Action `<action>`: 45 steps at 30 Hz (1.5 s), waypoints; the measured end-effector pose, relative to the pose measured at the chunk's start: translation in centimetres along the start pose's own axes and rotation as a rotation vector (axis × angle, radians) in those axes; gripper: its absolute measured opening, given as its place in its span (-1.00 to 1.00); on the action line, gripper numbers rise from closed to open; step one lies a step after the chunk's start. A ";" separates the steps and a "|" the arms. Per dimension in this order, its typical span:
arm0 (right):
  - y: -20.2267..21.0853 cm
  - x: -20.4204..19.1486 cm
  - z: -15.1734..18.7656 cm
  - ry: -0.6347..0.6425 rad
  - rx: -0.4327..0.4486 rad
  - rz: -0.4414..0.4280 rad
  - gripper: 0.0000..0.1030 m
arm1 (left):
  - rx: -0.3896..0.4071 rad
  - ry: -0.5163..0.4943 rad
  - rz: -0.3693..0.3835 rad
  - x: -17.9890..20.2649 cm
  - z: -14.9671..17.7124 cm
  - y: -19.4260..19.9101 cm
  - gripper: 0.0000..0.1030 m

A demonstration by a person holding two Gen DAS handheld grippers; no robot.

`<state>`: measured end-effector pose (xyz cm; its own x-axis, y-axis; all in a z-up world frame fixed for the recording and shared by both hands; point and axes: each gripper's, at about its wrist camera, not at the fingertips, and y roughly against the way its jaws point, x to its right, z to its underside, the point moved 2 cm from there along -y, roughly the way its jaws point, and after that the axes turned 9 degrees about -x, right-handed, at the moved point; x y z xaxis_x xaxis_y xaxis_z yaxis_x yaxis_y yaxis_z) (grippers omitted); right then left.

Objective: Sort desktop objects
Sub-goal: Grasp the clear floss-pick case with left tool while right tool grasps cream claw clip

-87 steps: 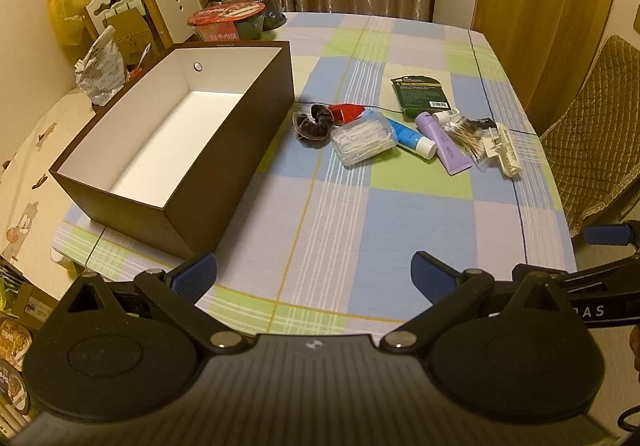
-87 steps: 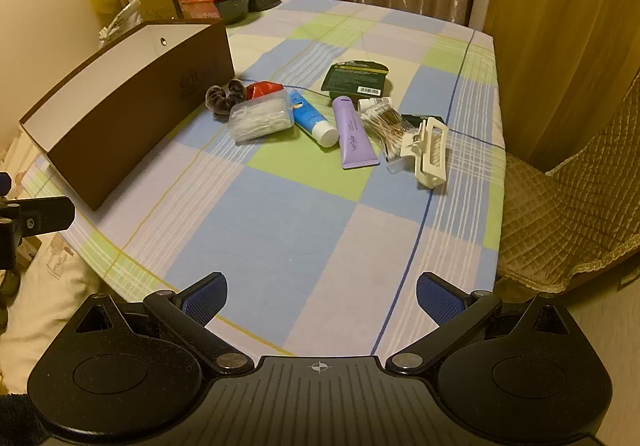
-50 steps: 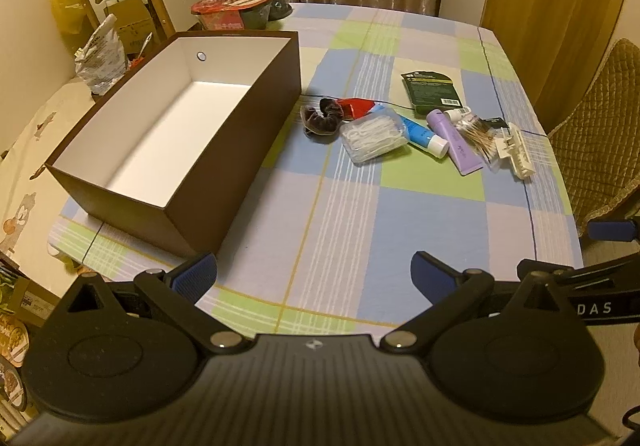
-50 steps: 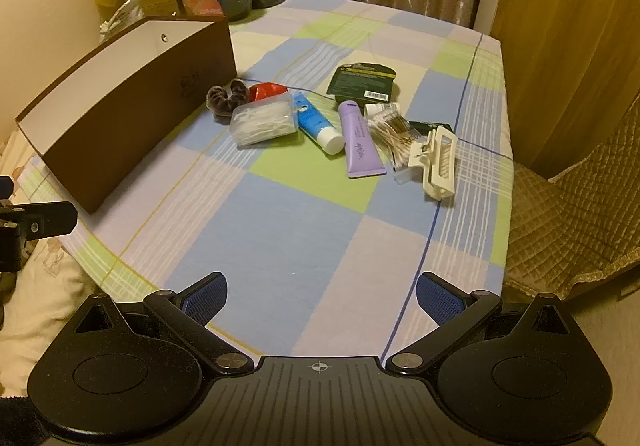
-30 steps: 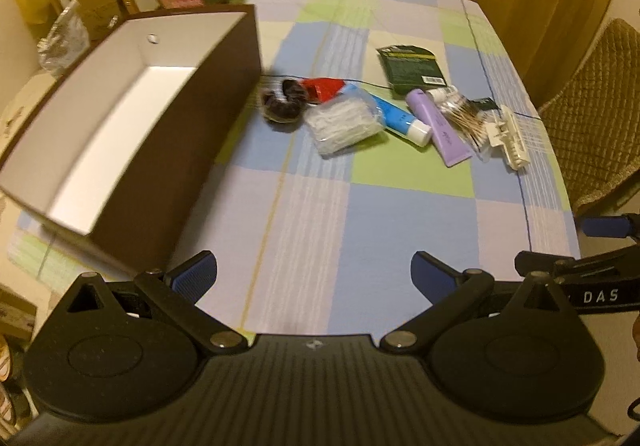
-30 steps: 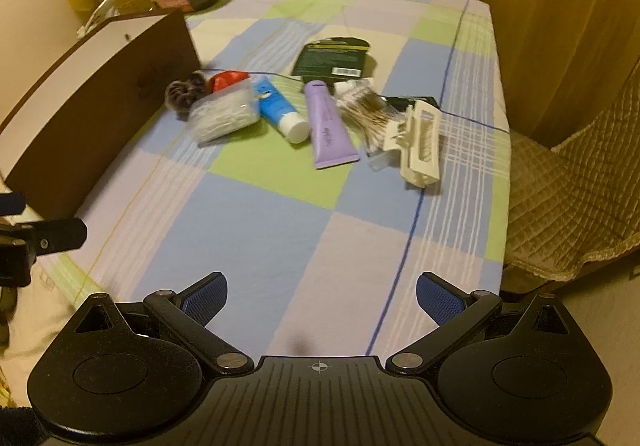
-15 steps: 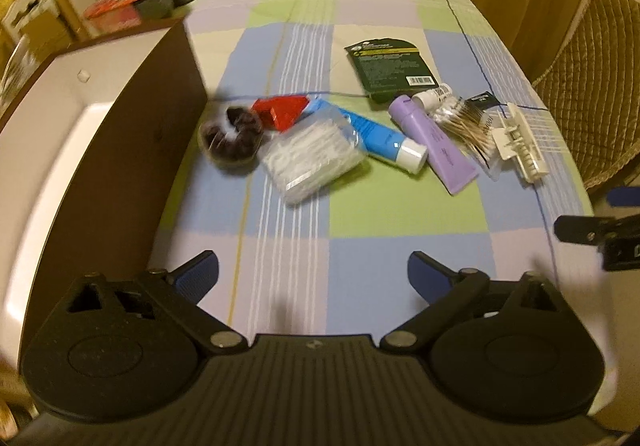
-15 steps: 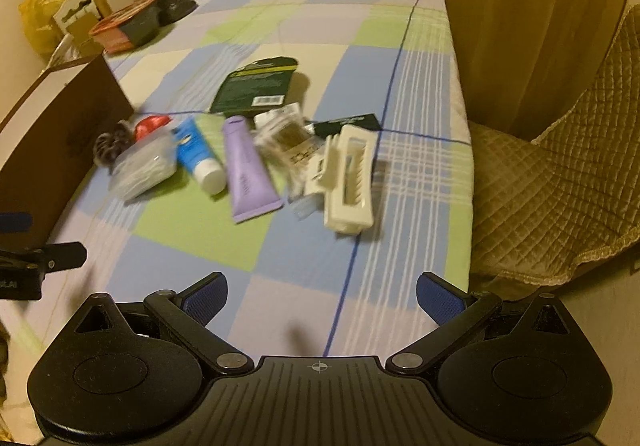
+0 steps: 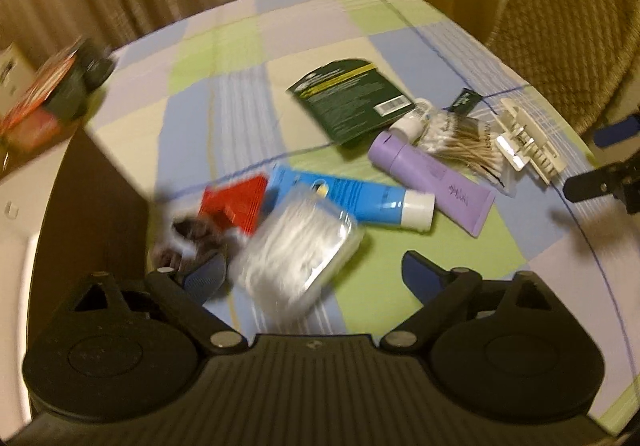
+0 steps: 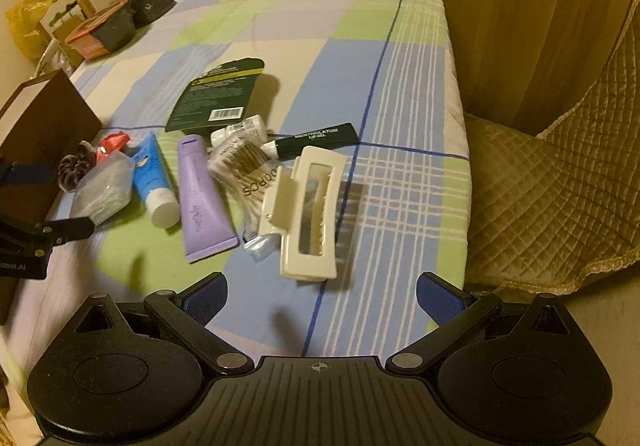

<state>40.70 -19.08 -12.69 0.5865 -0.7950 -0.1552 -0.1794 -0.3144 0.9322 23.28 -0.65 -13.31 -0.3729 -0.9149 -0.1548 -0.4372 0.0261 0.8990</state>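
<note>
Grippers have both dropped in close to the clutter within the last second, after hanging back over the near table edge. The left gripper [image 9: 312, 270], jaws wide apart and holding nothing, now frames the clear box of cotton swabs [image 9: 298, 246], with the dark scrunchie [image 9: 192, 236] just by its left finger. The right gripper [image 10: 320, 294], also spread and empty, sits just near of the cream hair claw [image 10: 306, 211]. That suggests sorting is only starting: nothing has been lifted yet, and two first picks look lined up.

Between those targets lie a red packet [image 9: 236, 205], blue tube [image 9: 360, 201], purple tube [image 9: 432, 177], bag of wooden swabs [image 10: 244, 165], black lip-gel box [image 10: 320, 137], small white bottle [image 10: 240, 133] and dark green card [image 10: 216, 93], many touching or overlapping.

The brown box [image 10: 44, 125] stands on the left, its wall close to the scrunchie, so room is tight there. The checked tablecloth [image 10: 360, 45] is bare on the far side. On the right, the table edge and a quilted chair [image 10: 540, 185] are near the hair claw.
</note>
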 end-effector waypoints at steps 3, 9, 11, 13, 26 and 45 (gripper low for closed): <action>-0.4 0.3 -0.4 -0.006 -0.007 0.001 1.00 | 0.010 -0.060 0.025 -0.3 -1.1 -1.0 0.72; -1.1 0.8 -0.9 -0.019 -0.022 0.003 1.00 | -0.018 -0.137 0.023 -0.5 -1.9 -3.1 0.64; -1.3 0.9 -0.9 -0.021 -0.026 0.000 1.00 | -0.037 -0.146 0.038 -0.7 -1.7 -3.7 0.57; -1.4 0.9 -1.1 -0.016 -0.024 0.000 1.00 | -0.057 -0.159 0.040 -0.8 -1.4 -4.2 0.36; -1.8 0.2 -1.8 0.026 -0.021 -0.011 1.00 | -0.164 -0.049 0.056 0.6 1.8 -2.9 0.49; -4.6 -1.6 -2.3 0.249 0.017 0.084 0.38 | -0.194 0.136 0.101 -0.4 4.7 -2.4 0.09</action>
<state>42.40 -15.18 -15.94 0.7449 -0.6671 0.0095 -0.2478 -0.2634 0.9323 20.65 1.58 -17.31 -0.2873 -0.9577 -0.0151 -0.2331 0.0546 0.9709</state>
